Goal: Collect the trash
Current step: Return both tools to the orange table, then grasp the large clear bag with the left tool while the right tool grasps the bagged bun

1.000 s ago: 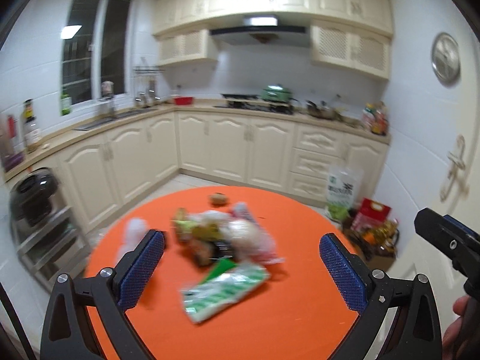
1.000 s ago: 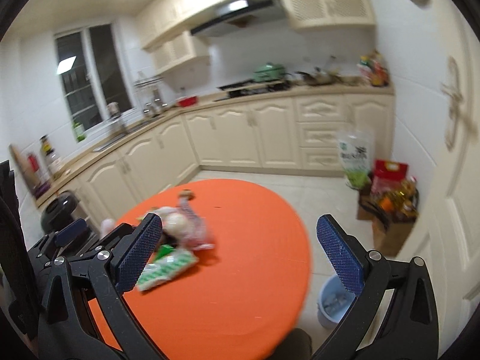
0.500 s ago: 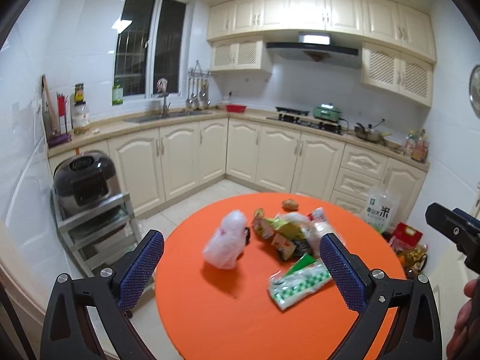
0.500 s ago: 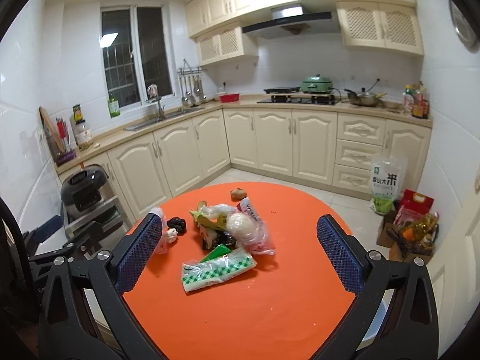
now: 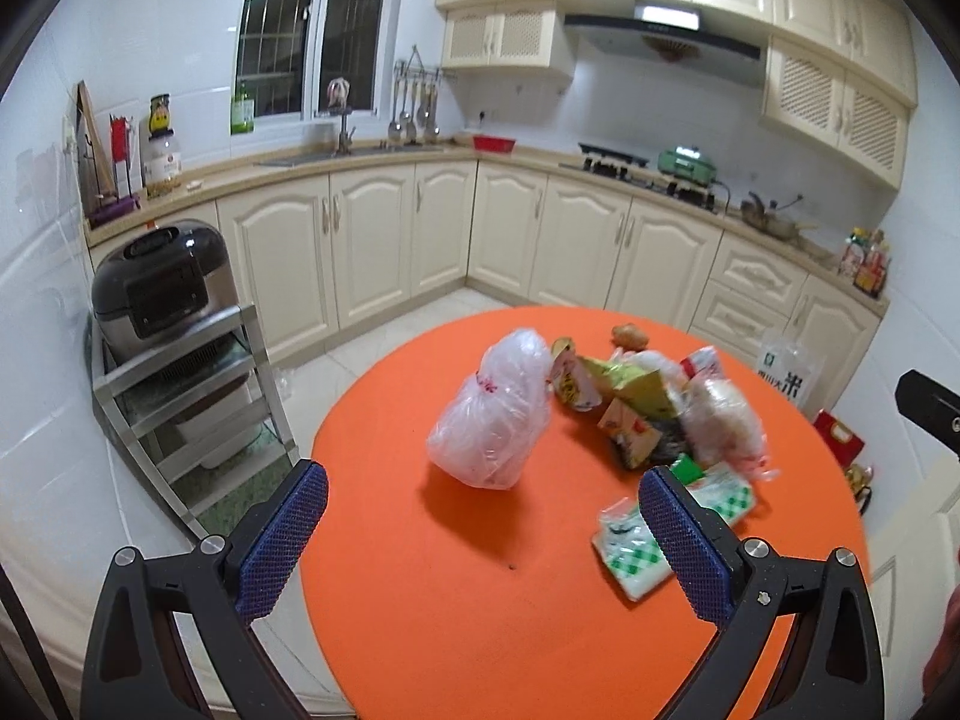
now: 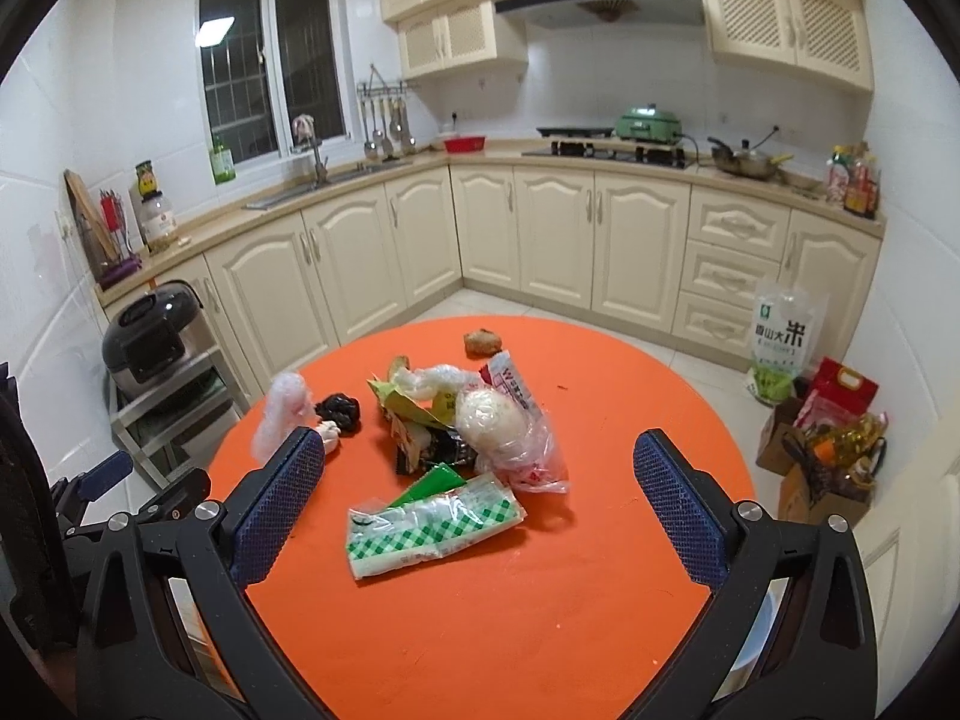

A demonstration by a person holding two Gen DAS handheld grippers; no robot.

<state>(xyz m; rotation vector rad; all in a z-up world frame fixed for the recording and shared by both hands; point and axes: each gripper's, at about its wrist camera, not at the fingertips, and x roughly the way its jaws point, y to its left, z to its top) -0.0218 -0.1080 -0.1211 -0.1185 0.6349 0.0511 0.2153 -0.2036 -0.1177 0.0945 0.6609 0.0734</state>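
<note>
A pile of trash lies on the round orange table [image 5: 456, 612] [image 6: 600, 588]. A knotted clear plastic bag [image 5: 493, 411] [image 6: 282, 405] stands at the left. A green-checked white wrapper [image 6: 432, 525] [image 5: 636, 546] lies nearest. A clear bag with a white lump [image 6: 501, 423] [image 5: 723, 417], yellow-green snack wrappers [image 5: 624, 396] [image 6: 408, 405], a black clump [image 6: 339, 411] and a brown lump [image 6: 482, 342] [image 5: 629, 335] lie behind. My left gripper [image 5: 486, 546] is open above the table's near left edge. My right gripper [image 6: 474, 516] is open over the checked wrapper.
Cream cabinets line the back. A steel rack [image 5: 186, 396] with a rice cooker [image 5: 159, 288] stands left of the table. A rice bag [image 6: 780, 348] and boxes of groceries [image 6: 828, 444] sit on the floor at right. A pale bin [image 6: 753, 624] shows below the table's right edge.
Both grippers have swung left and pulled back; the whole pile and the knotted bag now sit nearer the view centres. Both stay open and empty.
</note>
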